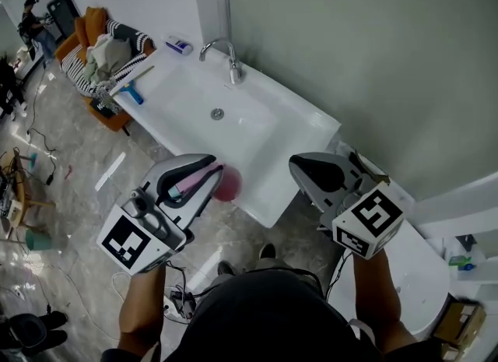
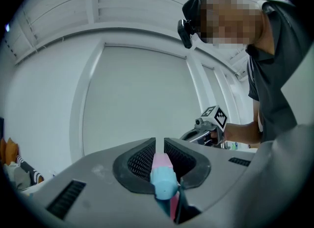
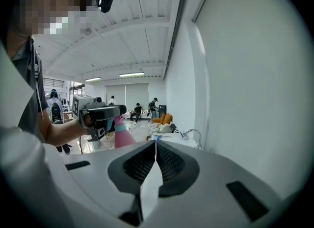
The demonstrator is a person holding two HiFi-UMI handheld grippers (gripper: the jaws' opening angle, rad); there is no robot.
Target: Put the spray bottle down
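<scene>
A pink spray bottle (image 1: 227, 184) with a light blue collar hangs in the air just in front of the white sink's (image 1: 257, 150) near edge. My left gripper (image 1: 208, 172) is shut on the pink and blue top of this spray bottle (image 2: 163, 174). In the right gripper view the pink bottle (image 3: 122, 137) hangs below the left gripper (image 3: 100, 114). My right gripper (image 1: 302, 167) is held level beside it, to the right. Its jaws (image 3: 156, 146) are shut with nothing between them. The left gripper view shows the right gripper (image 2: 210, 124) in a hand.
A chrome faucet (image 1: 223, 49) stands at the sink's back rim. A blue-handled tool (image 1: 131, 90) and a small box (image 1: 179, 45) lie at the sink's left end. A chair piled with clothes (image 1: 105, 53) stands beyond. A white rounded fixture (image 1: 420, 275) sits at right. Cables lie on the floor (image 1: 47, 158).
</scene>
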